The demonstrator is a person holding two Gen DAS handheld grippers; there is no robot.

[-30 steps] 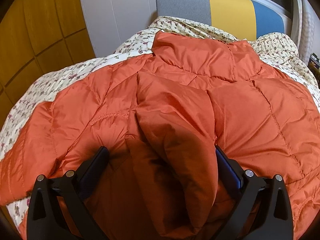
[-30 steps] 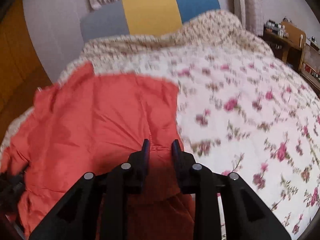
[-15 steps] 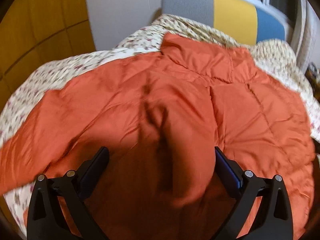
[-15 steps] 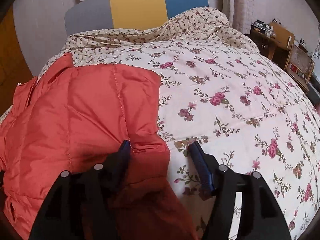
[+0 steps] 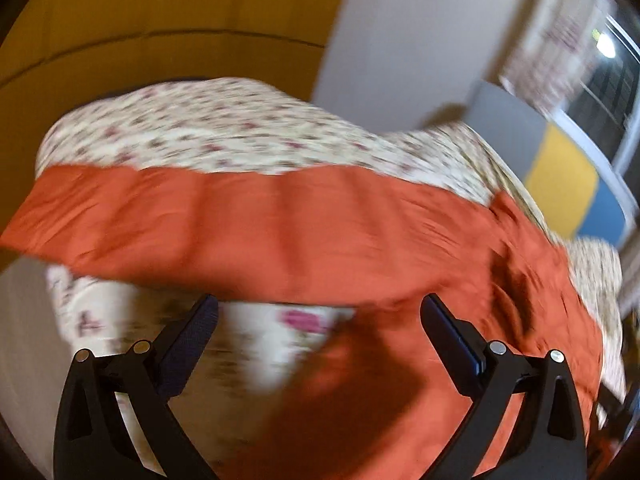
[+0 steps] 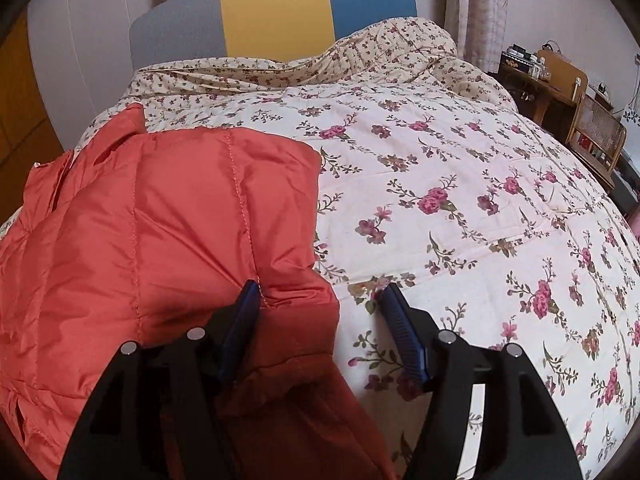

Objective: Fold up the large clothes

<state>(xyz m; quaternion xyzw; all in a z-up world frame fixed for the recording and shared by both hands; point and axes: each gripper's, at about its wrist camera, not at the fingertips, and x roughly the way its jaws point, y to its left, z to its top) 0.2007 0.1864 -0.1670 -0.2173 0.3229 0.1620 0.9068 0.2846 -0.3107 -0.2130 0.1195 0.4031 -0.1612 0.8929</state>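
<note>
The orange puffer jacket (image 6: 160, 240) lies on the floral bed (image 6: 460, 184) below the headboard (image 6: 276, 12), partly folded with more folds left, while the left gripper (image 5: 318, 316) and right gripper (image 6: 318, 304) both hover wide-fingered, holding nothing.

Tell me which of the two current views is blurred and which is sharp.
Left wrist view: heavy motion blur smears the orange jacket and floral bedspread; only the left tongs look crisp. Right wrist view: sharp, jacket stitching and flowers clear beyond the right tongs.
</note>
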